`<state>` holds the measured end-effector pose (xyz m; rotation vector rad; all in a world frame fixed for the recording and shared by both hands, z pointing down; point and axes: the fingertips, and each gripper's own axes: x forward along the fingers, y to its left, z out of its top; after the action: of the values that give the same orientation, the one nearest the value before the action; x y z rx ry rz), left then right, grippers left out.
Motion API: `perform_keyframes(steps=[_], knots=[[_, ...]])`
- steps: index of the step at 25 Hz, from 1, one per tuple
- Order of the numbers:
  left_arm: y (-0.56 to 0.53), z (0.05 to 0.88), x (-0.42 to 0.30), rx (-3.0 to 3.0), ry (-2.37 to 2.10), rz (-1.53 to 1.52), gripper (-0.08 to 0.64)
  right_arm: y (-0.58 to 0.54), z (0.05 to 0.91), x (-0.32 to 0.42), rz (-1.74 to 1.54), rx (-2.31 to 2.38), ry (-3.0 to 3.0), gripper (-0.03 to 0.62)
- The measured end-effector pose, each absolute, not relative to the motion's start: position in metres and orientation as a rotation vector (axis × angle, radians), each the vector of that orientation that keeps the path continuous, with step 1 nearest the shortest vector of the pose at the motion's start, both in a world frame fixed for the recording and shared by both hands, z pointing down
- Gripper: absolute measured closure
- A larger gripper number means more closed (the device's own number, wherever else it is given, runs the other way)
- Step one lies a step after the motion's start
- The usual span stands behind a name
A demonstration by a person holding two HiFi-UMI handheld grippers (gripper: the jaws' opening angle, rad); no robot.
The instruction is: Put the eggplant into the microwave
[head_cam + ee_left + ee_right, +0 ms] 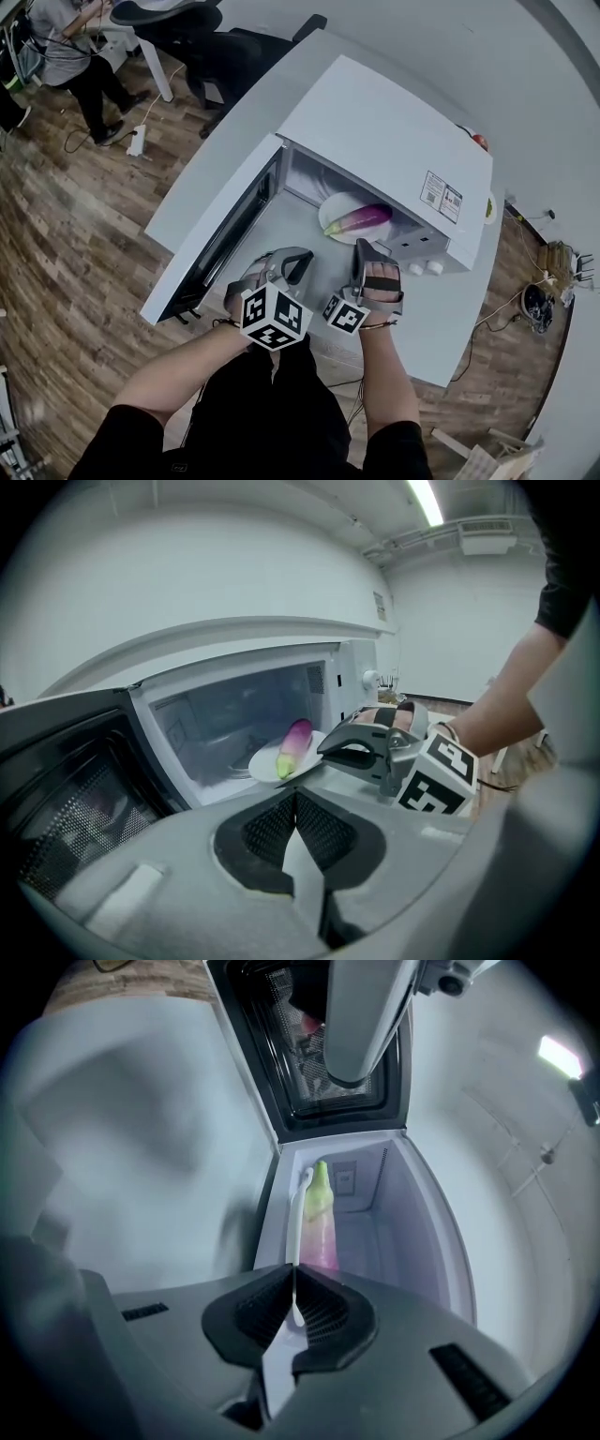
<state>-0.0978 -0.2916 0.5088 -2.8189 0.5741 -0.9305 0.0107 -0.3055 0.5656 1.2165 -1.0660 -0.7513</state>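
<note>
Carrying eggplant (319, 1215) lengthwise on a white plate (298, 1206), straight ahead of right hand-held gripper (293, 1283) and partway inside the microwave (394, 131) cavity. Pinching the plate's near rim edge-on, jaws closed thin on it. Probably gripping the plate to spare the soft vegetable any squeeze and to slide both in level. Holding left hand-held gripper (295, 803) fully closed on nothing, just left of the right one, over the table (441, 328) short of the opening. Likely standing clear of the insertion. Leaving door (202, 234) swung open, farther left. Judging the task near done: setting down and letting go not yet done.
</note>
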Motion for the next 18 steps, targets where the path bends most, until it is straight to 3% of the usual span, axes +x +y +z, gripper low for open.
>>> perform_keyframes(steps=[18], knots=[[-0.317, 0.513, -0.092, -2.862, 0.587, -0.955, 0.552, -0.351, 0.568, 0.014, -0.610, 1.203, -1.135, 0.568]])
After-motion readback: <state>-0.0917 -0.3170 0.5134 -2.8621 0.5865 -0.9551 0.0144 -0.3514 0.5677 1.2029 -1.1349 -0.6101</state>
